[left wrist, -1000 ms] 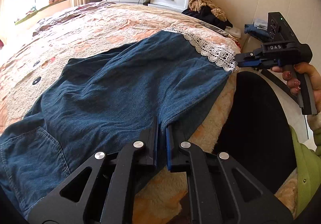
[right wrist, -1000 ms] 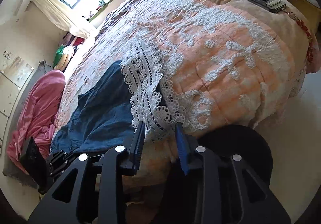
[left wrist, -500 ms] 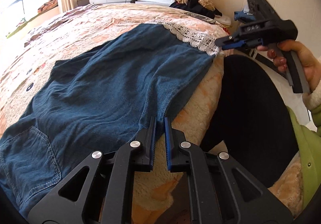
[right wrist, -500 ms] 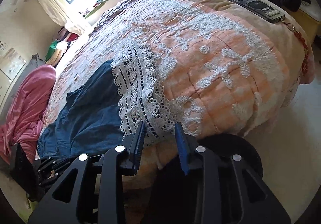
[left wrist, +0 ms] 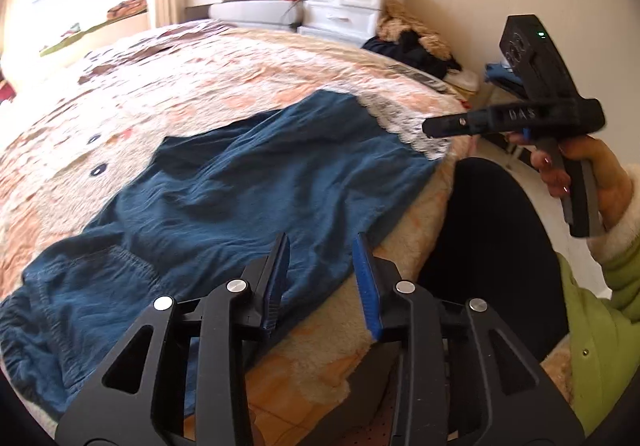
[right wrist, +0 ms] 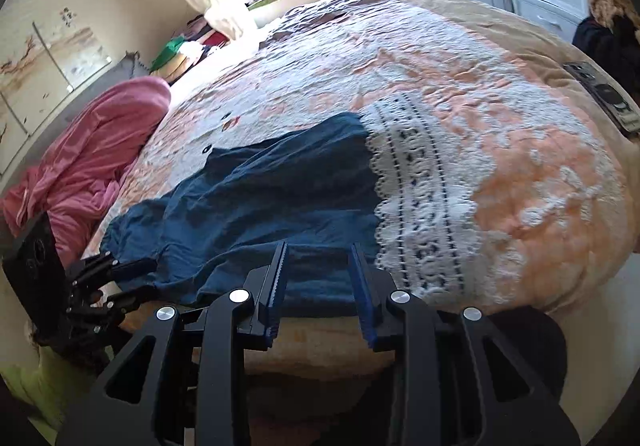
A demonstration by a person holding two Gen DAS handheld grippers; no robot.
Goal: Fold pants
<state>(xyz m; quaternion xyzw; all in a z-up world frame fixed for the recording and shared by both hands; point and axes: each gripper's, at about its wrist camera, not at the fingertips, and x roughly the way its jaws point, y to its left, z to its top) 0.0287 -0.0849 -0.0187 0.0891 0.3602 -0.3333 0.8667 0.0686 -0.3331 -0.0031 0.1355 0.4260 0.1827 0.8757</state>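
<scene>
Blue denim pants with a white lace hem lie flat along the near edge of the bed. My left gripper is open and empty, just above the pants' near edge at mid-leg. My right gripper is open and empty, above the leg beside the lace hem. The right gripper also shows in the left wrist view, near the hem. The left gripper shows in the right wrist view at the waist end of the pants.
The bed carries a peach and white quilt. A pink blanket lies at its far side. A phone rests near the bed's right edge. White drawers and a clothes pile stand behind. My dark-trousered leg is at the bed edge.
My left gripper was shut on the pants' edge and has opened and let go. My right gripper has opened wider, left the lace hem and pulled back.
</scene>
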